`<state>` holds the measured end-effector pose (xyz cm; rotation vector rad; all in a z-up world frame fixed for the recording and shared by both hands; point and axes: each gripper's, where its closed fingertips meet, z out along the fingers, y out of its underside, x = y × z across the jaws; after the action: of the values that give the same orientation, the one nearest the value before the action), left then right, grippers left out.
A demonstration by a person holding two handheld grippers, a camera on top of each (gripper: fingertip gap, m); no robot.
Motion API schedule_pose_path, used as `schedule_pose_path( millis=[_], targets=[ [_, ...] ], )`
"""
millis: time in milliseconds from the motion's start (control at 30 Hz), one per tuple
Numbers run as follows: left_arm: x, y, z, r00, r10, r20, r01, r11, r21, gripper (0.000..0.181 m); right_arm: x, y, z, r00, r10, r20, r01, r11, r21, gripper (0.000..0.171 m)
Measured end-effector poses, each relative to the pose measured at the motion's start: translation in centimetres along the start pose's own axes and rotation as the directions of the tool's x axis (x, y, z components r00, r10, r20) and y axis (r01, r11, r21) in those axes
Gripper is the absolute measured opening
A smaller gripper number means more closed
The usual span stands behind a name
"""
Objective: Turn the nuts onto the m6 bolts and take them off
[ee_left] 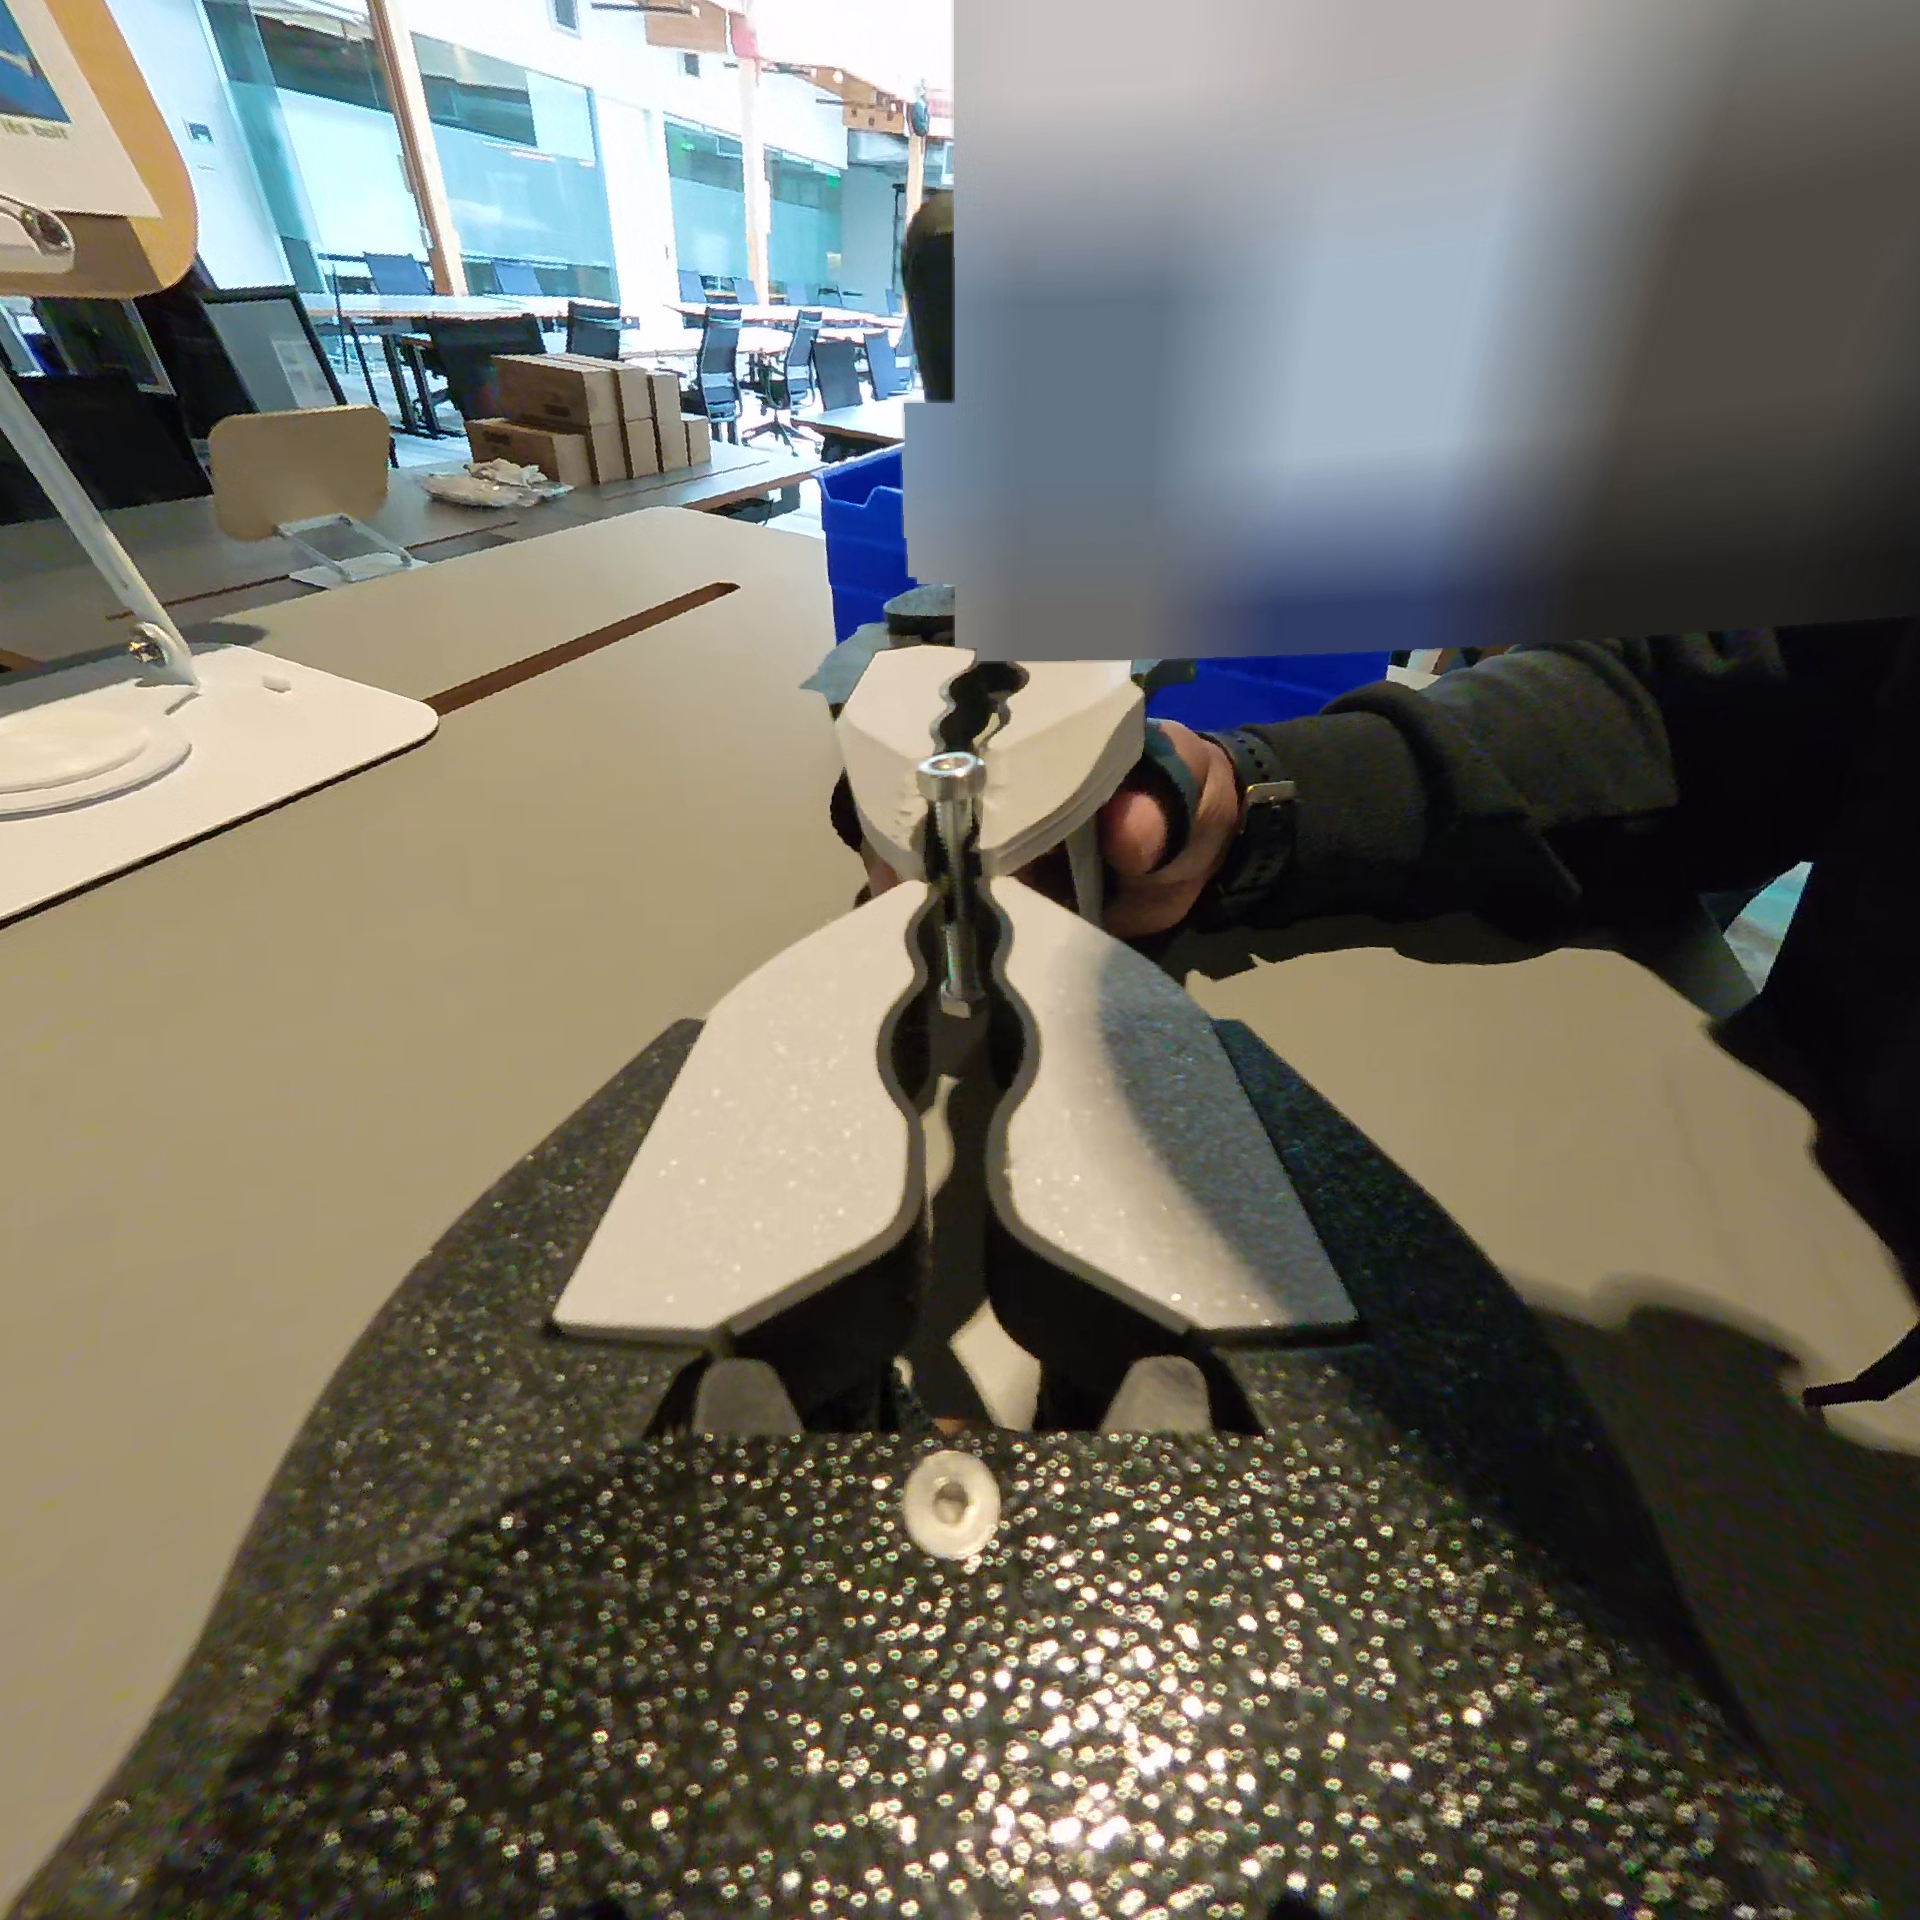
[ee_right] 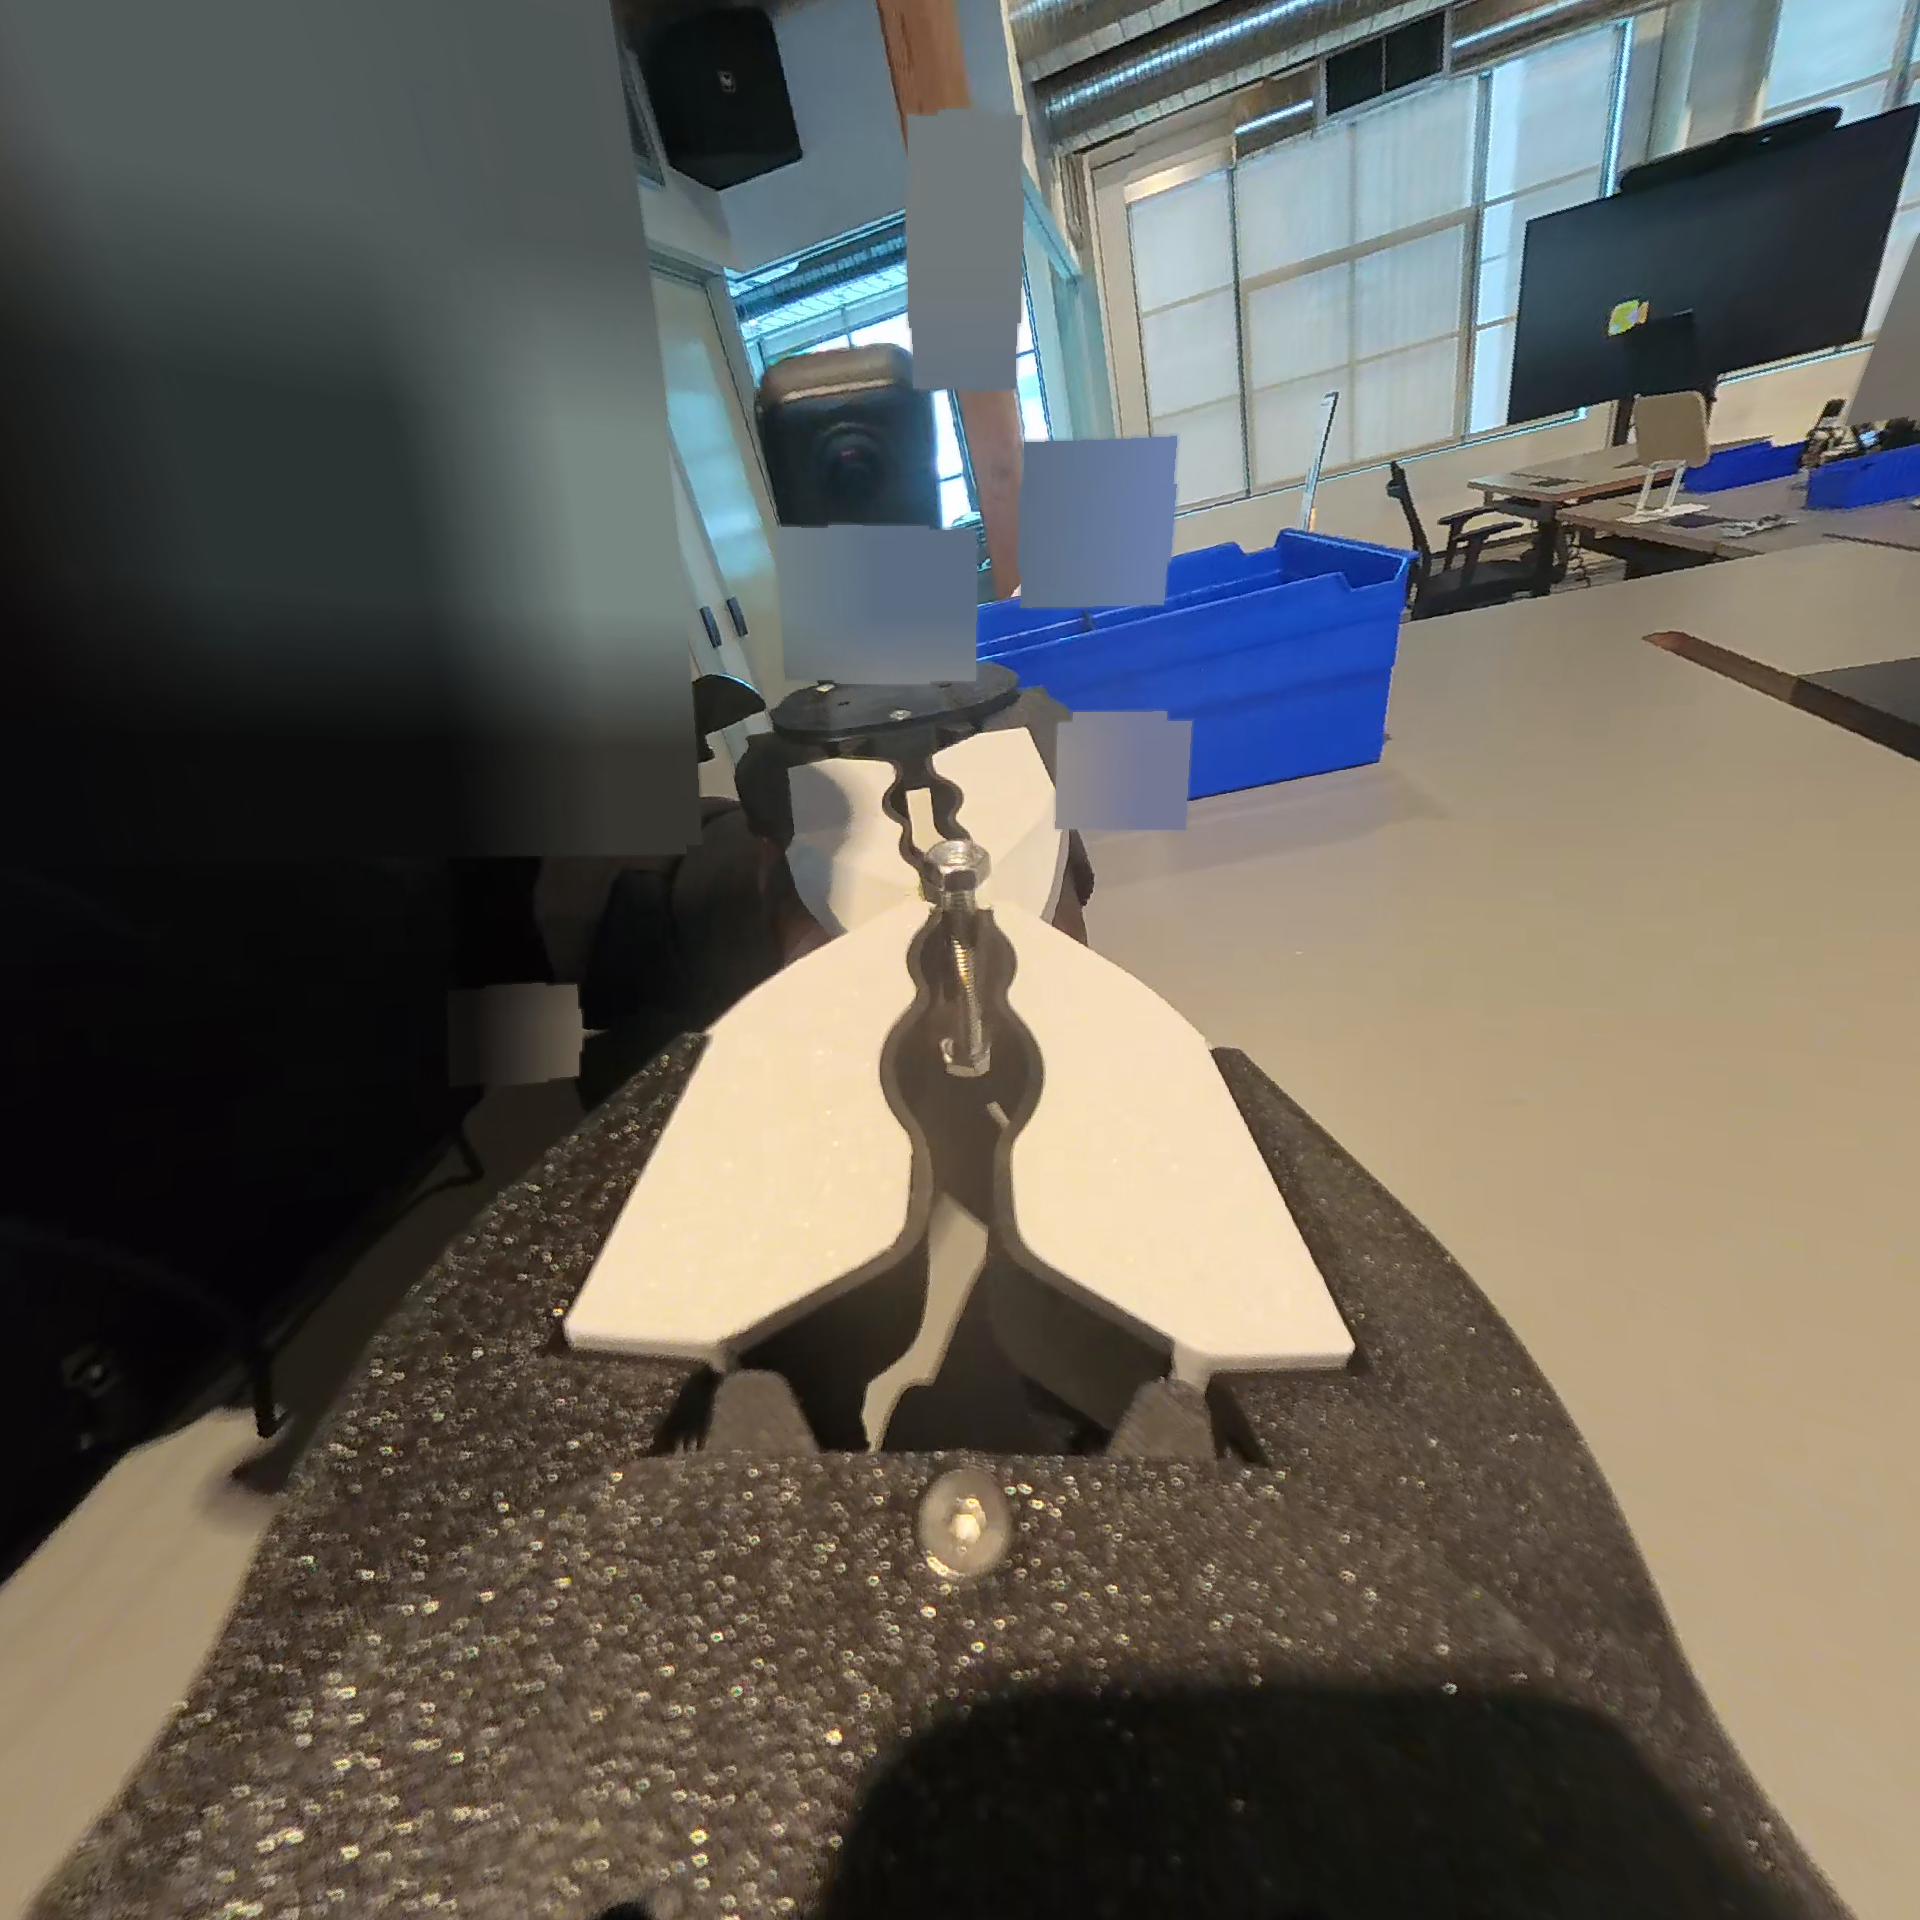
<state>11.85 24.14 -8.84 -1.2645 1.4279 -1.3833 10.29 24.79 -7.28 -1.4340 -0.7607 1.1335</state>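
A silver socket-head bolt [ee_left: 954, 894] stands roughly upright above the grey table, head up, held between the two grippers, which face each other tip to tip. A hex nut [ee_left: 961, 1003] sits at its lower end and shows through the gap between my fingers. My left gripper [ee_left: 956, 920] is shut on the shaft. My right gripper [ee_left: 982, 831], held by a hand, is shut on the bolt just under the head. In the right wrist view the bolt [ee_right: 961, 966], the nut [ee_right: 964, 1060], the right gripper [ee_right: 961, 925] and the left gripper [ee_right: 940, 883] show the same hold.
The grey table [ee_left: 416, 987] spreads to the left. A white stand base [ee_left: 156, 748] sits at its far left. Blue bins [ee_right: 1247, 665] stand behind the grippers. A person's hand [ee_left: 1164, 821] and dark sleeve hold the right gripper. Desks and chairs are far behind.
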Motion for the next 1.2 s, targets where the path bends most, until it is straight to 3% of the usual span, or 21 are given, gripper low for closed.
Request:
schedule_pose_path(
  millis=[300,533,733,1200],
  targets=[
    [0.0,1.4,0.1,1.0,-0.022,-0.018,0.021,0.996,-0.083,0.024,0.4,-0.9,-0.5,0.999,0.002,-0.033,0.0,0.998,0.061,0.005],
    [0.1,1.8,0.6,1.0,0.006,0.004,-0.006,0.994,-0.107,0.01,0.0,-0.5,0.0,0.999,-0.026,-0.029,0.027,0.999,0.036,0.005],
    [0.0,2.2,0.9,1.0,0.012,0.02,-0.009,0.992,-0.129,0.019,0.0,-0.6,0.0,0.999,-0.027,-0.03,0.028,0.999,0.043,0.005],
    [0.0,2.2,1.0,1.0,0.023,0.019,-0.021,0.992,-0.126,0.009,0.0,-0.7,0.0,0.999,-0.038,-0.032,0.039,0.998,0.051,0.005]
  ],
)
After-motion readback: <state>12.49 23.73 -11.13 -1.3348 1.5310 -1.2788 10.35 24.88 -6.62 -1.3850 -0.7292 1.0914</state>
